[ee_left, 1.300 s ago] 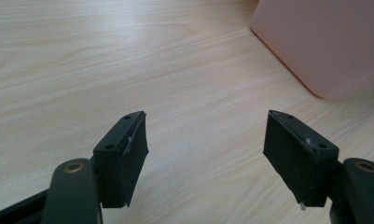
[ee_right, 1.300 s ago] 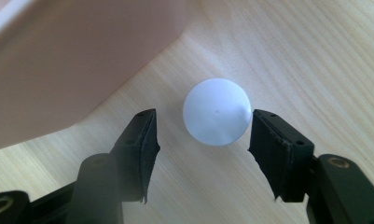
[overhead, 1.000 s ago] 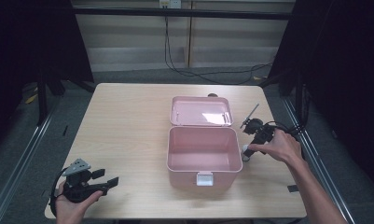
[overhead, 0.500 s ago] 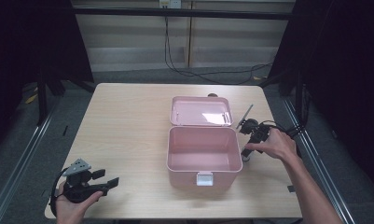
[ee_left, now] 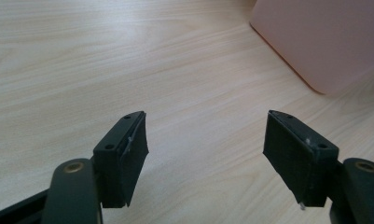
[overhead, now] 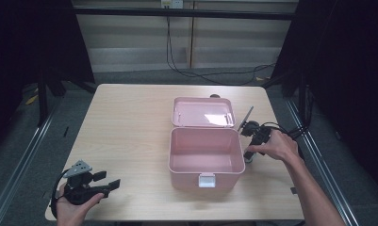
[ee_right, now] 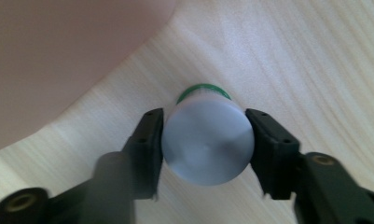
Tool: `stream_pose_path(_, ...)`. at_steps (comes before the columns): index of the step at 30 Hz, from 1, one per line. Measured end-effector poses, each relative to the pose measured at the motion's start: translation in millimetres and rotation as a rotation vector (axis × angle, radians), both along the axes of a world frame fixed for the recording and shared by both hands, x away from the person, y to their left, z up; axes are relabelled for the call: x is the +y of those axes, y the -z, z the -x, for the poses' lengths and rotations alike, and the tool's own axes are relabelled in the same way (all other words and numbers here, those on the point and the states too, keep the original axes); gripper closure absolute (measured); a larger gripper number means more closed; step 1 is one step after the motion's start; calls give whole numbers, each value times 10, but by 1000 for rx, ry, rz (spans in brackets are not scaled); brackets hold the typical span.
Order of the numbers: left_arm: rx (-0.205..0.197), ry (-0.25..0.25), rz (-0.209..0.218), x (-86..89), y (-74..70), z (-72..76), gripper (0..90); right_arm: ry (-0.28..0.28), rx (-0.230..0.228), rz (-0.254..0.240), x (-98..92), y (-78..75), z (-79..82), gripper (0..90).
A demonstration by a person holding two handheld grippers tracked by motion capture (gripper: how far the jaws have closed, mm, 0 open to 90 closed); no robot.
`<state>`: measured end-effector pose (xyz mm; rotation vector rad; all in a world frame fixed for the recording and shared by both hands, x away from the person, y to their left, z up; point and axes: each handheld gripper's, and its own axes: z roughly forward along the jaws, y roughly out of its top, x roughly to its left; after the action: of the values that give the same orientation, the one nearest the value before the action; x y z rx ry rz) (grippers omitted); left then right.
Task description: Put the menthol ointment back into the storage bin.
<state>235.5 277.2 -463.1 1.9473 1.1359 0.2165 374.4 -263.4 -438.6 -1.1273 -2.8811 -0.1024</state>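
Jaws of the left gripper (overhead: 112,183) are held spread over bare table (overhead: 130,122) at the near edge, while farther off, beside the open pink box (overhead: 204,149), what seems a small white bottle (ee_right: 207,140) is pinched by the right gripper (ee_right: 204,140).

The left gripper (overhead: 112,184) is lying low at the counter's near left corner, cradled in the left hand (overhead: 73,209), its fingers (ee_left: 121,156) gaping wide. The right hand (overhead: 278,147) is reaching forward, pointing the right gripper (ee_right: 205,140) steeply downward with its fingers (ee_right: 146,144) pressing both sides of a small white bottle (ee_right: 207,145).
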Motion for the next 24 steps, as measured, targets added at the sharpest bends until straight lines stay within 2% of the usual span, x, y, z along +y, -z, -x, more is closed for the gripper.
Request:
stream_pose_path(1, -3, -6, 7, 16, -2, 9, 304, 11, -10, -8, 15, -9, 9, 509)
stream_pose_path(6, 0, -8, 2, 5, 4, -2, 304, -5, 14, 0, -1, -21, 8, 511)
stream_pose_path(8, 1, 0, -4, -3, 5, -1, 304, 13, 28, -8, -17, -51, 12, 511)
stream_pose_path(10, 0, -1, -6, -3, 5, -2, 304, 14, 16, -17, -42, -63, 14, 512)
stream_pose_path(13, 5, -4, -2, -1, 8, -6, 304, 29, 31, -19, -73, -107, 34, 512)
stream_pose_path(17, 2, -4, -1, -7, 8, -4, 304, 14, 23, -11, -99, -186, 52, 512)
stream_pose_path(18, 0, 0, -6, -4, 5, -4, 304, 16, 7, -13, -99, -207, 56, 512)
stream_pose_path(20, -3, 0, -8, -1, -2, 1, 304, 0, 7, -15, -74, -309, 77, 512)
stream_pose_path(22, -4, -11, -2, 1, -1, -3, 304, -21, 9, -6, -41, -355, 95, 512)
stream_pose_path(24, 3, -11, -3, 2, 3, -7, 303, -19, 19, -1, -24, -374, 102, 512)
